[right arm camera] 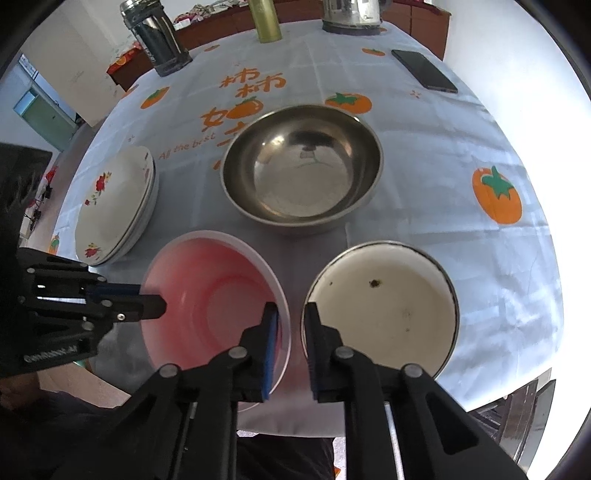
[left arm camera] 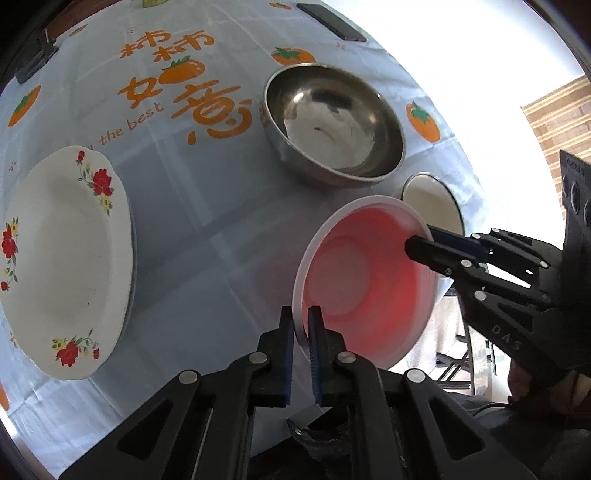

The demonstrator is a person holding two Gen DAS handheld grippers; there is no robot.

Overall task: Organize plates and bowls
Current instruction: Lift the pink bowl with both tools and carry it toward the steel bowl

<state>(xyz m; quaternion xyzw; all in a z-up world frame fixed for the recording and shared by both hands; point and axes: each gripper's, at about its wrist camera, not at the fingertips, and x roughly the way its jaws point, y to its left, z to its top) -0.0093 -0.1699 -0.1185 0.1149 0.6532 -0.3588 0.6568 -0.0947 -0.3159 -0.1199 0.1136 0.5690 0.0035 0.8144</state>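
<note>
A pink plastic bowl (left arm camera: 365,280) (right arm camera: 214,299) is held off the table near its front edge. My left gripper (left arm camera: 300,325) is shut on its rim, one finger inside and one outside; it also shows in the right wrist view (right arm camera: 147,301). My right gripper (right arm camera: 290,317) straddles the opposite rim with a gap between its fingers; it also shows in the left wrist view (left arm camera: 421,240). A steel bowl (right arm camera: 301,166) (left arm camera: 332,122) sits mid-table. A white enamel bowl (right arm camera: 382,310) (left arm camera: 432,206) sits beside the pink one. Stacked floral plates (left arm camera: 62,258) (right arm camera: 114,206) lie to the left.
A phone (right arm camera: 424,70) lies at the far right of the persimmon-print tablecloth (right arm camera: 443,155). A dark flask (right arm camera: 157,40), a green bottle (right arm camera: 264,18) and a kettle (right arm camera: 351,14) stand along the far edge. The table's front edge is just below the bowls.
</note>
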